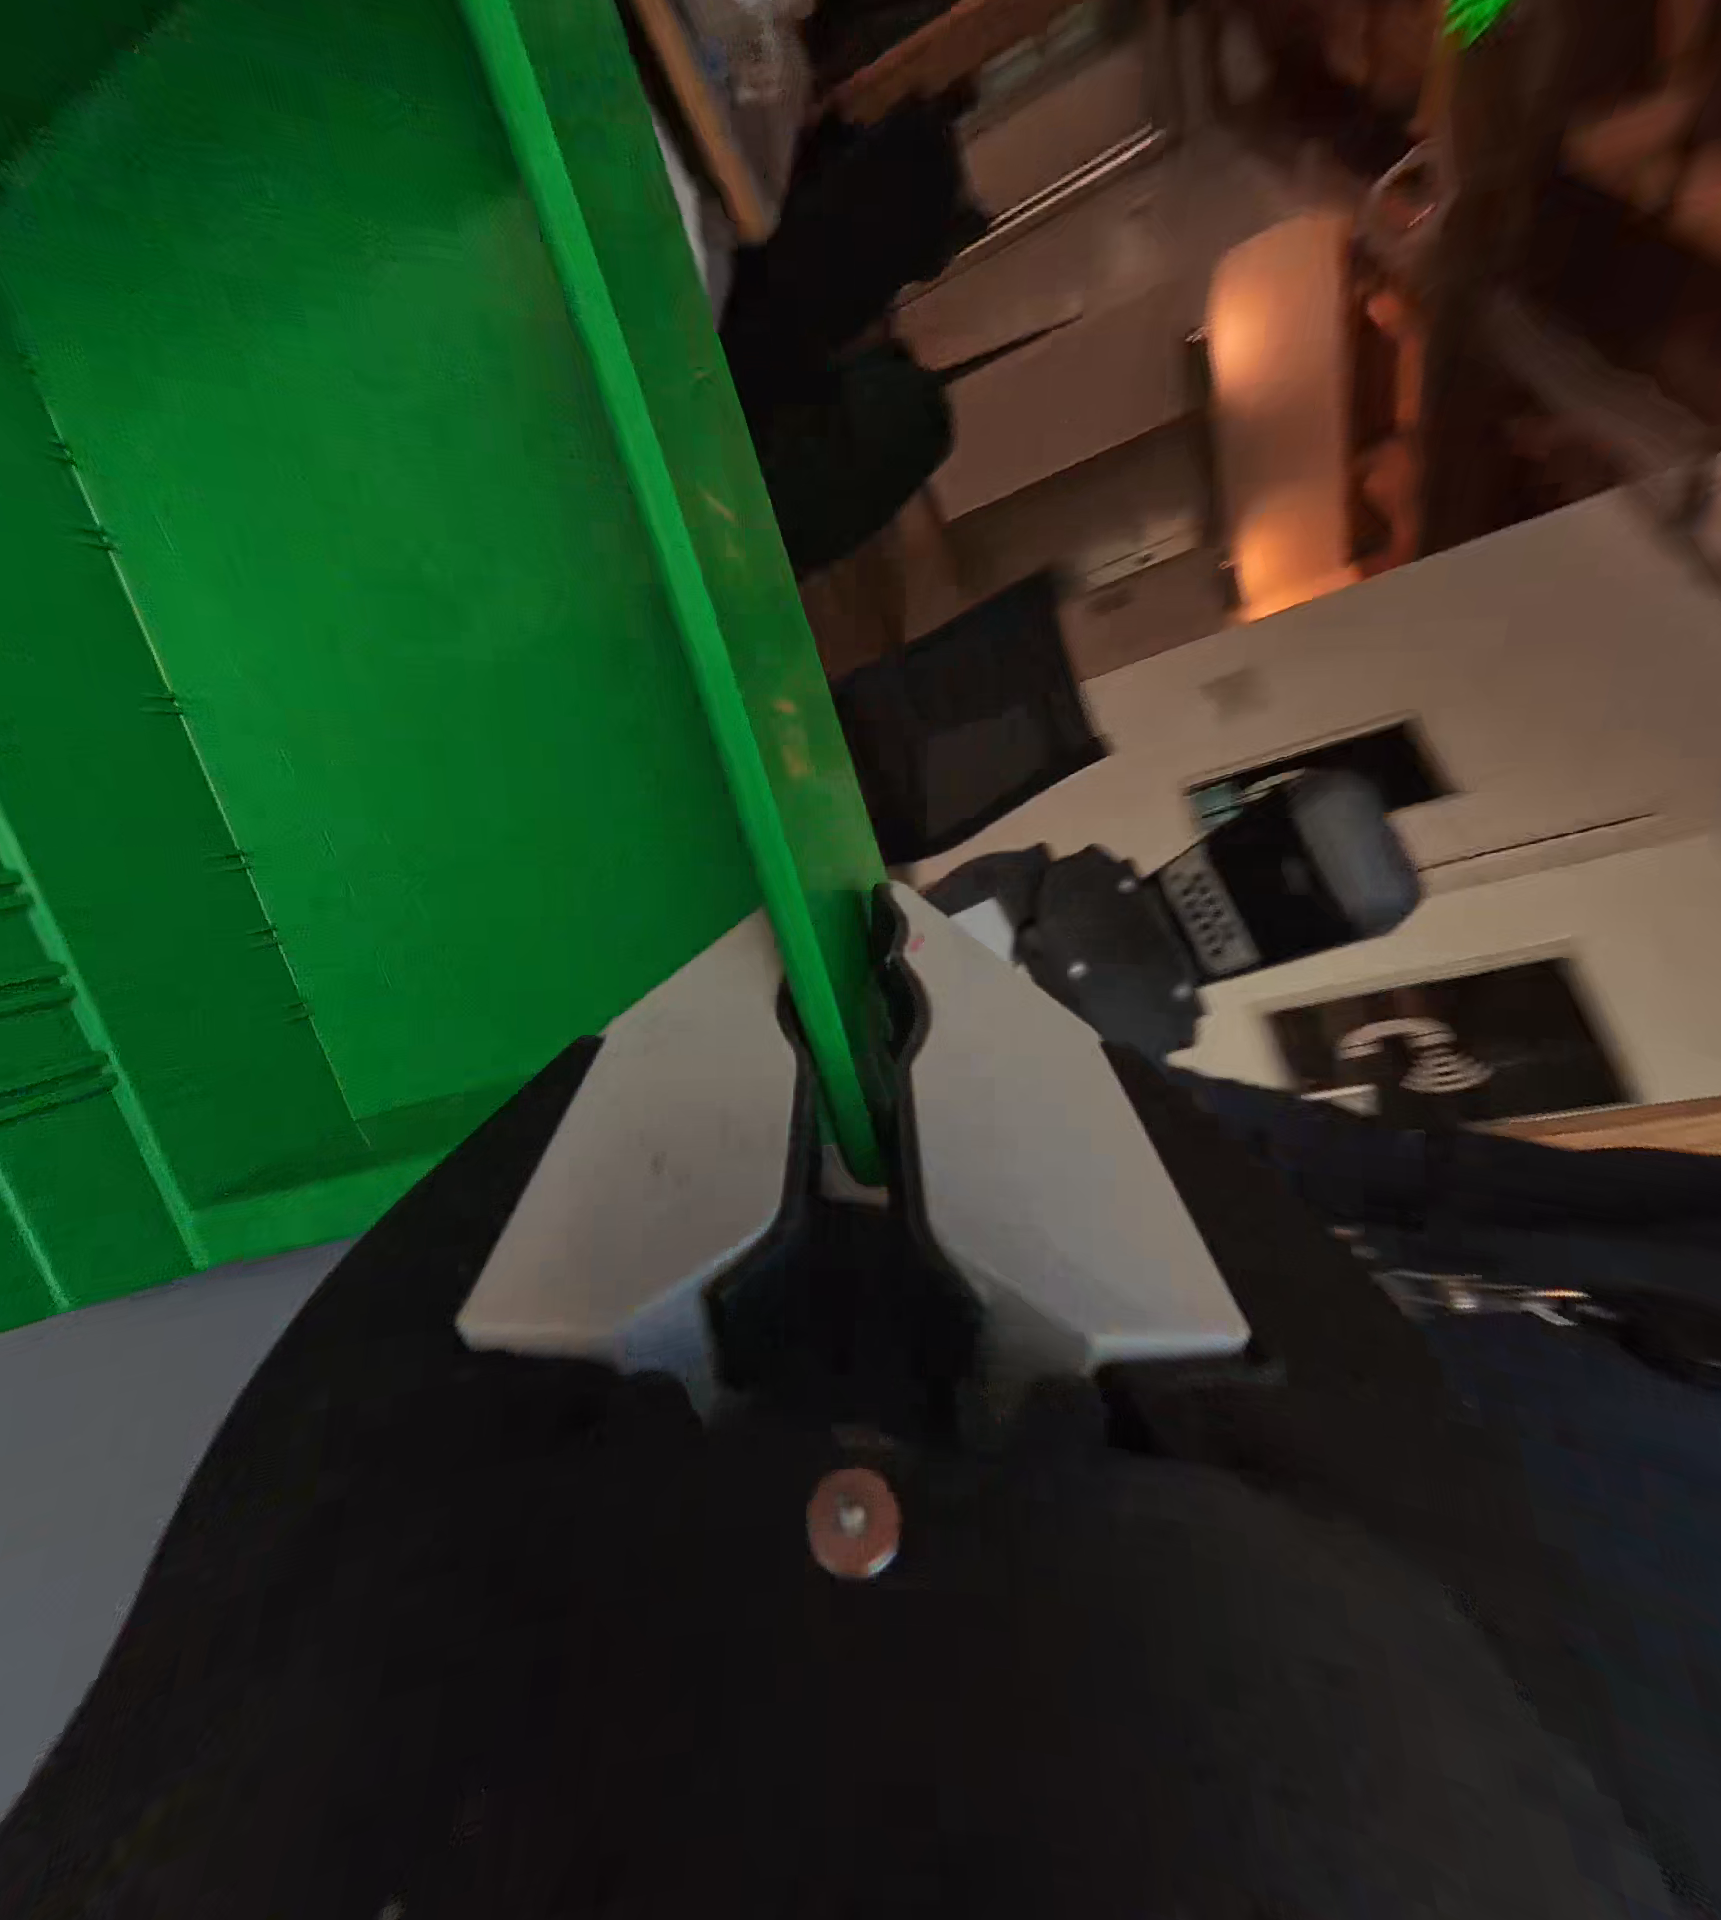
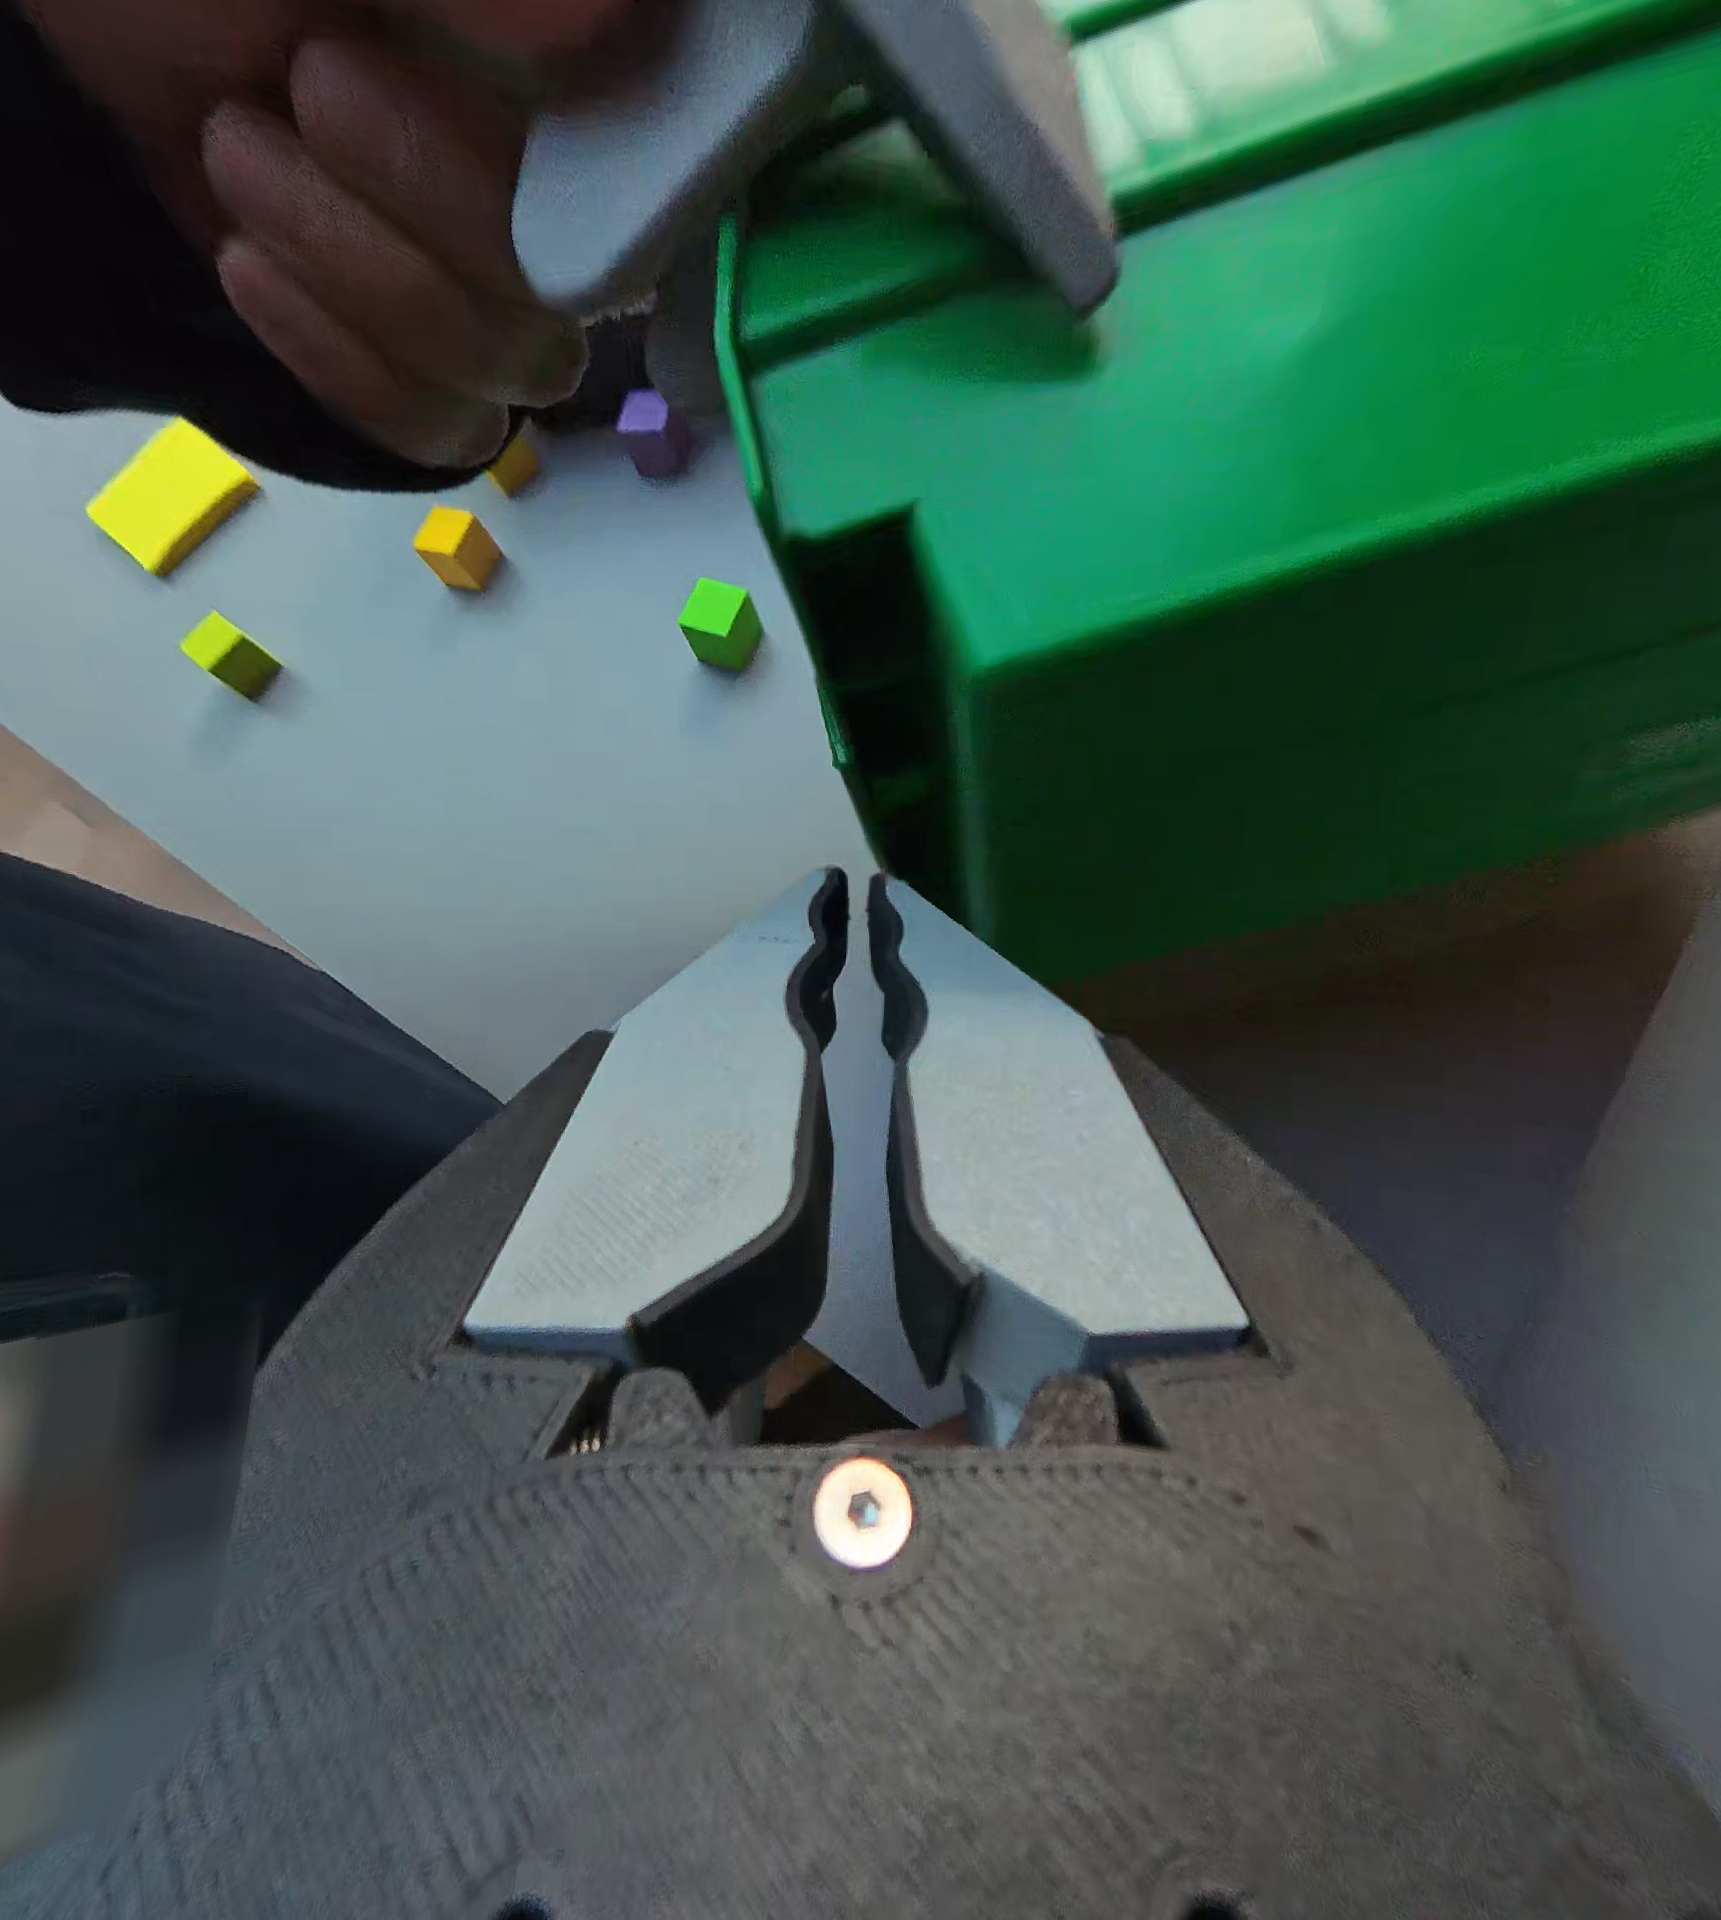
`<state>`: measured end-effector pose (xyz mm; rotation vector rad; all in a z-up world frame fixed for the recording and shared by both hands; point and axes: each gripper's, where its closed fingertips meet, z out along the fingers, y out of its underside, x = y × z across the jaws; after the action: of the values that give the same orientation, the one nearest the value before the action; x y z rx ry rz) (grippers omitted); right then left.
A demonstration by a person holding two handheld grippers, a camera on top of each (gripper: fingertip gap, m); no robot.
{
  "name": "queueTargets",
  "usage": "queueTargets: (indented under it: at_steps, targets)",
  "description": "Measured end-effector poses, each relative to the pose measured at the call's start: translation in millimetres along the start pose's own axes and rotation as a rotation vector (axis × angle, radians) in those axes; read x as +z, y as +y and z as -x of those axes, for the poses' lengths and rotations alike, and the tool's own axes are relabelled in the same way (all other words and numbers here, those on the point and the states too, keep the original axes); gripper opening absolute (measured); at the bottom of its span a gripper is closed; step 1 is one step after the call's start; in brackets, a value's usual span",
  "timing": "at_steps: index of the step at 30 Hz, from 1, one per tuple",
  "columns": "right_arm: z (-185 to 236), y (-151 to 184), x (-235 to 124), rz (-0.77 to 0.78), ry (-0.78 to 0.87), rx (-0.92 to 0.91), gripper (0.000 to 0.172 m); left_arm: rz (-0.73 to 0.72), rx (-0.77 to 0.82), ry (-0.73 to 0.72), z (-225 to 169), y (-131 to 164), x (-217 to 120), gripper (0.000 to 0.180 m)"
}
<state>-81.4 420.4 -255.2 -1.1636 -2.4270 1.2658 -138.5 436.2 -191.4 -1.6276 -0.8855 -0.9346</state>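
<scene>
A large green plastic bin [image 1: 368,520] fills the left of the left wrist view, tilted. My left gripper [image 1: 856,935] is shut on the bin's thin wall edge [image 1: 710,582], with both pads pressed against it. The right wrist view shows the same grasp from farther off: grey fingers [image 2: 991,145] clamp the bin's rim at the top, with a person's hand [image 2: 368,260] behind them. My right gripper [image 2: 858,894] is shut, with nothing between its pads, just left of the bin's [image 2: 1303,520] near lower corner and not touching it.
Small blocks lie on the pale grey table [image 2: 471,779]: a flat yellow one [image 2: 172,494], an orange cube [image 2: 459,545], a green cube [image 2: 721,621], a yellow-green cube [image 2: 230,652] and a purple block [image 2: 653,431]. A dark sleeve [image 2: 108,1091] is at the left. About 9 centimeters separates my left fingertips from my right.
</scene>
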Motion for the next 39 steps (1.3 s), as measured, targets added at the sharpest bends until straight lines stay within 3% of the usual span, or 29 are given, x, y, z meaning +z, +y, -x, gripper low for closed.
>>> queueTargets:
  at_steps: [3, 9, 14, 18, 23, 28, 31, 35, 39]
  targets:
    - [-8, 4, -10, -0.042, -0.023, 0.083, 0.003, 0.129, 0.226, -0.288, 17, 8, -8, 0.004]
    - [-41, 34, -34, -0.074, -0.008, 0.258, 0.003, 0.403, 0.591, -0.721, 66, 30, -21, 0.004]
    - [-65, 41, -47, -0.136, -0.003, 0.381, 0.002, 0.47, 0.673, -0.787, 109, 70, 7, 0.003]
    - [-75, 54, -51, -0.125, 0.027, 0.415, 0.002, 0.477, 0.599, -0.744, 117, 94, 23, 0.01]
    - [-78, 75, -55, -0.079, 0.074, 0.416, 0.004, 0.472, 0.501, -0.585, 94, 106, 36, 0.017]
    - [-80, 88, -58, -0.067, 0.109, 0.473, 0.011, 0.54, 0.388, -0.489, 89, 137, 29, 0.046]
    - [-86, 93, -56, -0.036, 0.168, 0.503, 0.033, 0.541, 0.403, -0.429, 85, 152, 22, 0.048]
    - [-84, 86, -49, -0.014, 0.21, 0.529, 0.067, 0.56, 0.304, -0.319, 76, 173, 12, 0.038]
    - [-68, 73, -28, 0.036, 0.17, 0.542, 0.082, 0.545, 0.261, -0.286, 75, 185, 0, 0.035]
